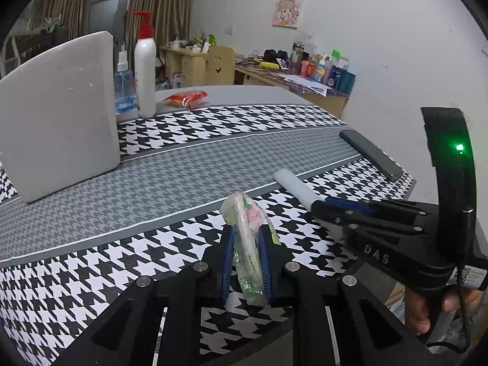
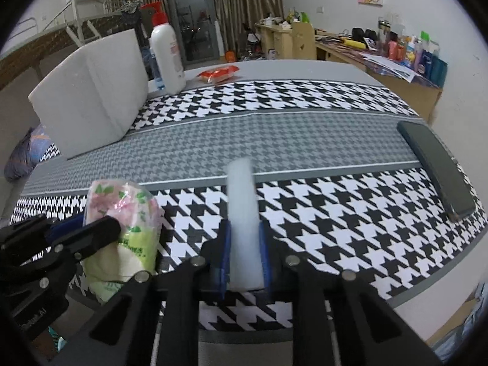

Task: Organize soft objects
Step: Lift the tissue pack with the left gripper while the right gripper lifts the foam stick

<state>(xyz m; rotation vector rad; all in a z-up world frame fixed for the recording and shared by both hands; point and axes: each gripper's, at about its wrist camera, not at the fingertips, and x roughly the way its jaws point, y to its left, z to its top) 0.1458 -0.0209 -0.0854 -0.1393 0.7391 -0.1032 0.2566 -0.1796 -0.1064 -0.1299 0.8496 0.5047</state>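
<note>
I have both pickups made, my left tool (image 1: 246,238) clamped on the tissue pack (image 1: 248,244) and my right tool (image 2: 244,244) on the foam stick (image 2: 242,213), just above the desk (image 2: 305,140), so next I'd carry both forward to the big foam block (image 1: 58,116).

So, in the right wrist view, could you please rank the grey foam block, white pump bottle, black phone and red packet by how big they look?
1. grey foam block
2. black phone, nearer the camera
3. white pump bottle
4. red packet
</note>
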